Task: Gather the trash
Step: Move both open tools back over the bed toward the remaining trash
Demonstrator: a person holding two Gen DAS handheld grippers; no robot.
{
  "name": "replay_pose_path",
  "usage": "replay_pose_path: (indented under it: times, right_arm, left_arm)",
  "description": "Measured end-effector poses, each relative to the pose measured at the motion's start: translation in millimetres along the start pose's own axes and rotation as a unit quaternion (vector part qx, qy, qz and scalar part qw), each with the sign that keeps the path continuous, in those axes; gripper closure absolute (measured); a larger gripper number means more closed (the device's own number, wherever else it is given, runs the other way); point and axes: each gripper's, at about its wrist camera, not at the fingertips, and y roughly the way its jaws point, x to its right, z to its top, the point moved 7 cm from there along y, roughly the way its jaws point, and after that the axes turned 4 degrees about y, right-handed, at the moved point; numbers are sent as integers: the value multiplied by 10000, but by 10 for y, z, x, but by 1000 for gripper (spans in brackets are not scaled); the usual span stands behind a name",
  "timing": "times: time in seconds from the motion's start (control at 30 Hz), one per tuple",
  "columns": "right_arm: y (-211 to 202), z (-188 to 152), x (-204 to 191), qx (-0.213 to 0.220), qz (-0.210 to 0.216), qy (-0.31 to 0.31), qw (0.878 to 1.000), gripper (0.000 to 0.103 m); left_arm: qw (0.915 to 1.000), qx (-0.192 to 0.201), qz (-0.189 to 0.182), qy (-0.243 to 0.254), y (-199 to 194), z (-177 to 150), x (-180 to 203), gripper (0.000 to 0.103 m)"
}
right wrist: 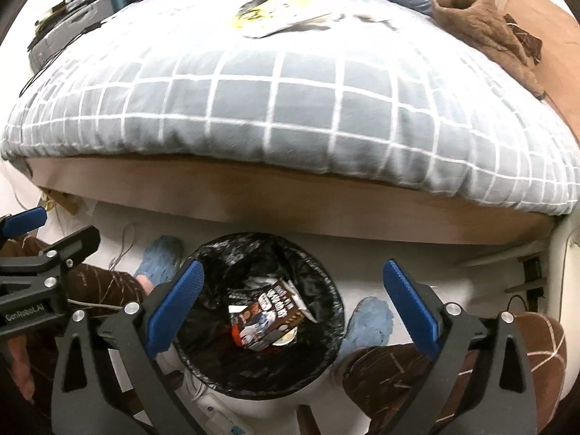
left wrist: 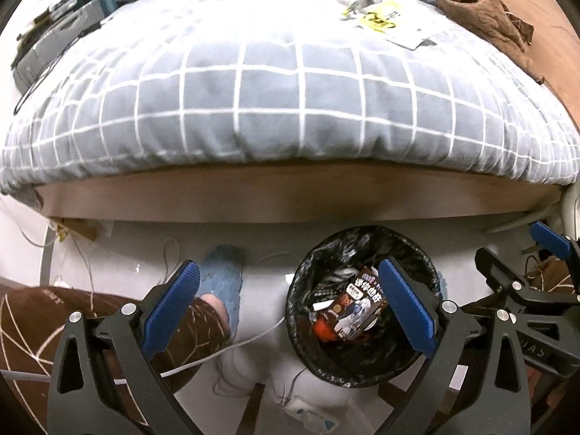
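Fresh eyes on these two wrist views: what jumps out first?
The black-lined trash bin on the floor by the bed, a printed snack box lying in it, right below the open, empty right tongs. Behind it, the grey checked duvet fills the upper frame, with a yellow-and-white wrapper lying on it near the far edge.

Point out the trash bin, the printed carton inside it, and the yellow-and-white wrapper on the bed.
trash bin (right wrist: 328, 286): right wrist view, on its bag-lined right rim.
printed carton (right wrist: 268, 320): right wrist view, on its printed top face.
yellow-and-white wrapper (left wrist: 384, 18): left wrist view, on its yellow printed middle.
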Motion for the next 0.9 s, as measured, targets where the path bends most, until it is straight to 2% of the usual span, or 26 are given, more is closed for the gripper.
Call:
replay_pose_path:
  times: [0.33,0.63,0.9]
  right_arm:
    - [-121,461,386,411,-195,222,9987,8]
    - [-196,1158,720,794,-253,373,9958,8]
    - [-94,1847,964,1022,-227,468,9934,8]
  left_arm:
    - [9992,362,-61,180,-120,454,187,6]
    - [9974,628,-171,295,-217,1039,346,6]
    - [9951,846,-271,441,-211,1622,571,6]
